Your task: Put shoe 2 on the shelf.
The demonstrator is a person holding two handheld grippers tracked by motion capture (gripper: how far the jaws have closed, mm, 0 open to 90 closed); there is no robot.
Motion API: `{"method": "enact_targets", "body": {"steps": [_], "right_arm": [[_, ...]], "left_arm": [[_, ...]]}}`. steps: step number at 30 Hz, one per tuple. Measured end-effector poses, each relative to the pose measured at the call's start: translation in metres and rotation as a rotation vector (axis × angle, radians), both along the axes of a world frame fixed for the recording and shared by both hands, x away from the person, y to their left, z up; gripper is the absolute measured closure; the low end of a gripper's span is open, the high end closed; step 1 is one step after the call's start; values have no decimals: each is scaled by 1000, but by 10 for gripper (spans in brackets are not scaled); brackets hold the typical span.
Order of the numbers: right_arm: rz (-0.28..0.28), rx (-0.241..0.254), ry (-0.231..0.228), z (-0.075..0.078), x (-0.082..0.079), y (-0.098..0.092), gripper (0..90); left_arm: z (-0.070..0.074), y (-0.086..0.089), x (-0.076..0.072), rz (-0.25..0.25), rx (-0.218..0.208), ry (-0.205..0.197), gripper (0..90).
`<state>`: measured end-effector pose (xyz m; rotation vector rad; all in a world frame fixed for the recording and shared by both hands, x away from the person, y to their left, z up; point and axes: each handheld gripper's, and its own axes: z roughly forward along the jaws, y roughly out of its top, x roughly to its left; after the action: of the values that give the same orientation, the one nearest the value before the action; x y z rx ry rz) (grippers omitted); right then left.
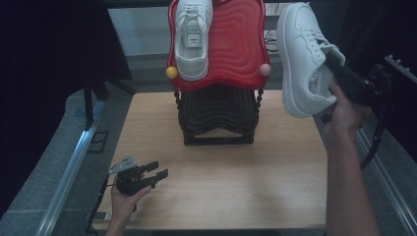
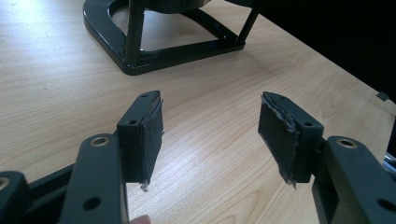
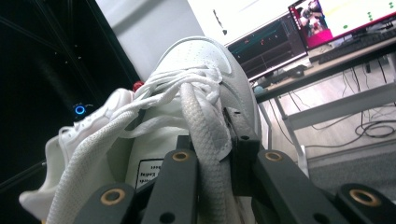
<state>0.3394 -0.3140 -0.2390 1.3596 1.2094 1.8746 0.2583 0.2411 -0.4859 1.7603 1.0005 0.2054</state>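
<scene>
The right gripper is clamped on the tongue of a white shoe and holds it in the air, to the right of the red shelf. A second shoe lies on that shelf. The left gripper rests low over the table, its jaws apart and holding nothing.

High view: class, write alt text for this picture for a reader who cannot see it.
The right gripper, shut on a white sneaker, holds it in the air beside a two-tier shoe rack on a wooden table. A matching sneaker lies on the rack's red top shelf. The left gripper rests open near the table's front left.
</scene>
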Motion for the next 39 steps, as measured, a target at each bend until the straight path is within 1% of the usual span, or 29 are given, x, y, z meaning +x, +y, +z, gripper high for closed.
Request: {"method": "enact_targets", "body": {"steps": [4, 7, 10, 12, 16, 18, 21, 25, 28, 31, 35, 39], "right_arm": [[-3, -8, -11, 18, 12, 17, 838], [-1, -14, -16, 30, 22, 31, 838], [-3, -3, -8, 38, 35, 47, 838], [-4, -7, -5, 43, 44, 56, 838], [-4, 13, -3, 51, 61, 75, 838], [-5, 8, 3, 55, 72, 86, 837], [-9, -1, 3, 58, 82, 99, 837], [0, -9, 11, 58, 96, 115, 837], [-16, -21, 19, 55, 105, 123, 837], [-44, -23, 30, 50, 113, 128, 835], [-86, -70, 27, 45, 118, 134, 826], [-114, -143, -7, 40, 116, 144, 798]], "left_arm": [[1, 2, -1, -1, 1, -4, 402], [0, 1, -1, -4, -11, 7, 401], [0, 0, -1, -17, -8, 6, 400], [0, 1, -1, -21, -2, 2, 398], [1, 4, -3, -6, -19, 2, 397], [2, 6, -4, -4, -22, 0, 397], [2, 9, -5, 1, -26, -4, 398], [1, 11, -6, 4, -28, 0, 397], [1, 11, -6, 5, -29, 0, 398], [0, 10, -7, 1, -26, 1, 398], [0, 10, -7, 0, -24, -1, 398], [0, 10, -7, 2, -24, -1, 398]]}}
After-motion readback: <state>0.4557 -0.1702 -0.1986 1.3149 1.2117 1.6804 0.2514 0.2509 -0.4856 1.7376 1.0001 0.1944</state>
